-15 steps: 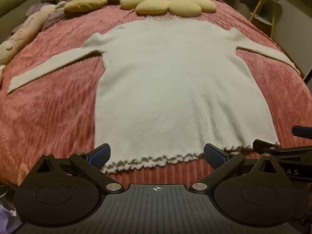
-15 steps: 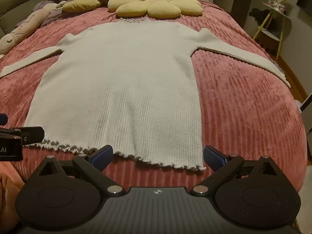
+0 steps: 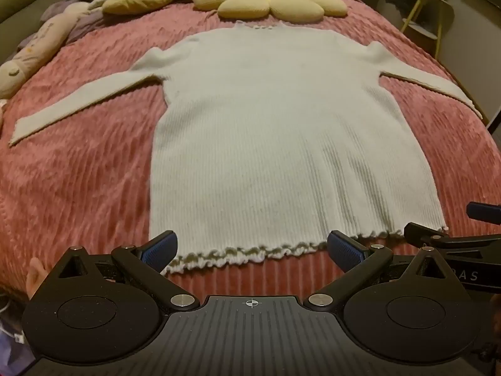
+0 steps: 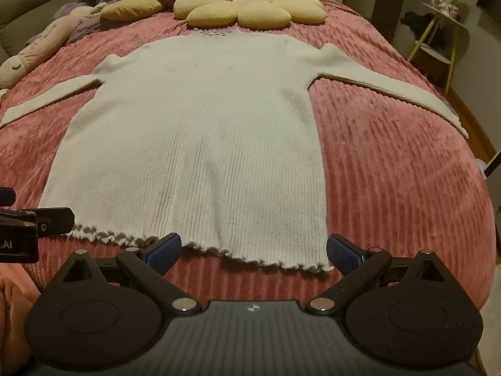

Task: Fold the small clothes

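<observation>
Fingers (image 3: 159, 249) of both grippers spread wide, flat white sweater's (image 3: 281, 131) hem between them

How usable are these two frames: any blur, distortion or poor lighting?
Left wrist view: dim warm light, slight smear on the sweater and bedspread, strong fisheye bowing. Right wrist view: same dim cast, sweater ribbing crisper, bedspread edges curve away, far shelf murky. No glare in either.

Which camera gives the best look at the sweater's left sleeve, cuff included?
The left wrist view. There the left sleeve lies stretched out on the pink bedspread, seen whole from shoulder to cuff. In the right wrist view the same sleeve runs toward the frame's left edge, smaller and foreshortened, with the cuff right at the border.
</observation>
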Tool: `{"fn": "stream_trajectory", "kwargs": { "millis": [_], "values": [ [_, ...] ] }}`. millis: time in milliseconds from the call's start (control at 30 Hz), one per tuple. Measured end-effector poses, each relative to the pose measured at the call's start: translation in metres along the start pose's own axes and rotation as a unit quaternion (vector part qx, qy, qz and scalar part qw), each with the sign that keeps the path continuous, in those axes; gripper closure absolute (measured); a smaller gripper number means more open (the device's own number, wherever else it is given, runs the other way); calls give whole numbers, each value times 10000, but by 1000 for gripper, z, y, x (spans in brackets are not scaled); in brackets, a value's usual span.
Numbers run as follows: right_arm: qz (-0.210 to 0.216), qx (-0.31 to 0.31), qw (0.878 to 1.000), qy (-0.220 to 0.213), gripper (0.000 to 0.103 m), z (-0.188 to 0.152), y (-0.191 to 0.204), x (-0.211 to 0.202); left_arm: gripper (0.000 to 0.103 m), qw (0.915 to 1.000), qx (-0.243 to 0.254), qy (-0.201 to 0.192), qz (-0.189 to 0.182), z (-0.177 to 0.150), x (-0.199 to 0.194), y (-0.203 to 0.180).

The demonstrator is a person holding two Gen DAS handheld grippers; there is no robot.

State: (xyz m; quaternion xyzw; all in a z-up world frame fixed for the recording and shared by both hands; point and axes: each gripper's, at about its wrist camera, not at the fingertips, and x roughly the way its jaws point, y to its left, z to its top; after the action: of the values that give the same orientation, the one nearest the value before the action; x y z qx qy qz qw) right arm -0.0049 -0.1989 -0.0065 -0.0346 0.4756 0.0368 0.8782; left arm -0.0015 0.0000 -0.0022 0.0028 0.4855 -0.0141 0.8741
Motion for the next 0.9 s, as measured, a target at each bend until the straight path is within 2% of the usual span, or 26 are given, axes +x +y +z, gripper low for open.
{"fn": "stream_trajectory", "kwargs": {
  "millis": [900],
  "values": [
    [69, 65, 10000, 30, 4, 1, -1, 1, 0, 10000, -2, 48, -8, 0, 2, -2]
  ]
}}
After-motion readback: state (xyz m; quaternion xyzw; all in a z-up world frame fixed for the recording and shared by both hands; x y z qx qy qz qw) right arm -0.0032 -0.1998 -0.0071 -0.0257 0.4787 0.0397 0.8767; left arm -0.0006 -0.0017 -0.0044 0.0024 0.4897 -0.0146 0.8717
